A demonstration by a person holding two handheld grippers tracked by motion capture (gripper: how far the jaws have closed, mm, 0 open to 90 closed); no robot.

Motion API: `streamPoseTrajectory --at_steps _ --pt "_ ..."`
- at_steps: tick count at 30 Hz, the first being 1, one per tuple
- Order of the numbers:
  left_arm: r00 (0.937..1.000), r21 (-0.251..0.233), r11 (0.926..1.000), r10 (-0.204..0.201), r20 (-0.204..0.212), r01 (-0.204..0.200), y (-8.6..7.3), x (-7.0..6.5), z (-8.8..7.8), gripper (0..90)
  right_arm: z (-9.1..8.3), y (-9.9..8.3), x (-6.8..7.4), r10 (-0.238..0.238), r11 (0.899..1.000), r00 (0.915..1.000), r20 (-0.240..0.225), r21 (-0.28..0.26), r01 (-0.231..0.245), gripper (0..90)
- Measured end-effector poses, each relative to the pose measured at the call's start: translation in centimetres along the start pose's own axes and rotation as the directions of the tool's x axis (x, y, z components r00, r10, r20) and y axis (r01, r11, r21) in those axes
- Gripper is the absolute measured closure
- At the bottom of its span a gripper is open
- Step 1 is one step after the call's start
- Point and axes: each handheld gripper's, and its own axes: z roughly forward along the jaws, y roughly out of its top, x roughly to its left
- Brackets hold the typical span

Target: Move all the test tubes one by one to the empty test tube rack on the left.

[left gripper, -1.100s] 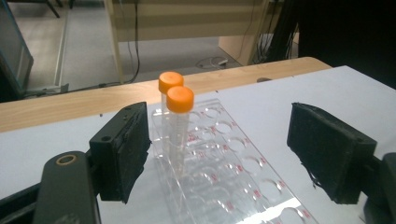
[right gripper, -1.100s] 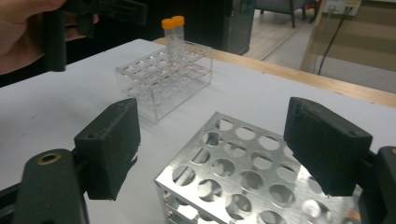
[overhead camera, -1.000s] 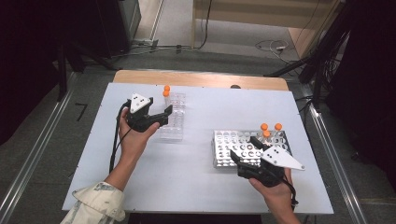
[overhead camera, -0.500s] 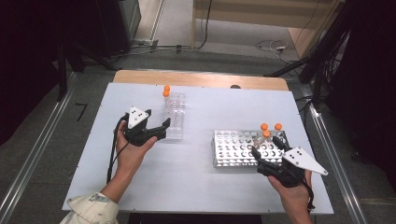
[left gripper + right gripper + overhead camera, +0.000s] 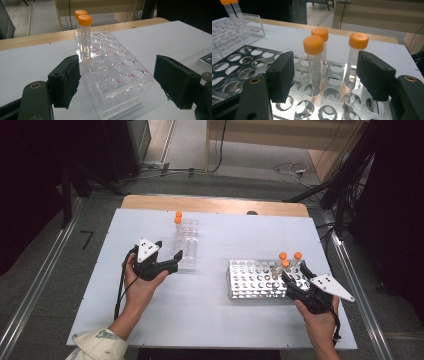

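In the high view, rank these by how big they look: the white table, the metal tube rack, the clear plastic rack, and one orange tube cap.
1. White table.
2. Metal tube rack.
3. Clear plastic rack, narrower than the metal one.
4. Orange tube cap, by far the smallest.

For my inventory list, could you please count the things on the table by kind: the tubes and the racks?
Orange-capped tubes in the clear rack: 2
Orange-capped tubes in the metal rack: 3
Racks: 2
Total: 7 things, 5 tubes and 2 racks
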Motion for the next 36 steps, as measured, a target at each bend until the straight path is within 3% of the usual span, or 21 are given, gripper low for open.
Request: streamPoseTrajectory --at_steps 9,12,26,36 --pt "1.0000 0.001 1.0000 0.000 0.003 0.000 -0.1 -0.1 0.1 22.4 1.7 -0.6 0.3 -0.027 0.999 0.9996 0.007 0.019 0.027 44.7" --pt "1.0000 0.000 1.0000 0.001 0.003 -0.001 -0.1 -0.1 0.1 22.6 2.0 -0.8 0.2 -0.015 1.000 0.9999 0.001 0.028 0.015 48.1" --pt "1.0000 0.000 1.0000 0.001 0.006 -0.001 -0.2 -0.2 0.1 22.9 2.8 -1.1 0.7 -0.039 0.999 0.9993 0.000 0.026 0.039 58.3" --pt "0.9999 0.006 1.0000 0.003 0.010 -0.003 -0.2 -0.3 0.2 23.0 2.9 -0.9 0.9 -0.064 0.996 0.9979 0.010 0.060 0.063 69.2"
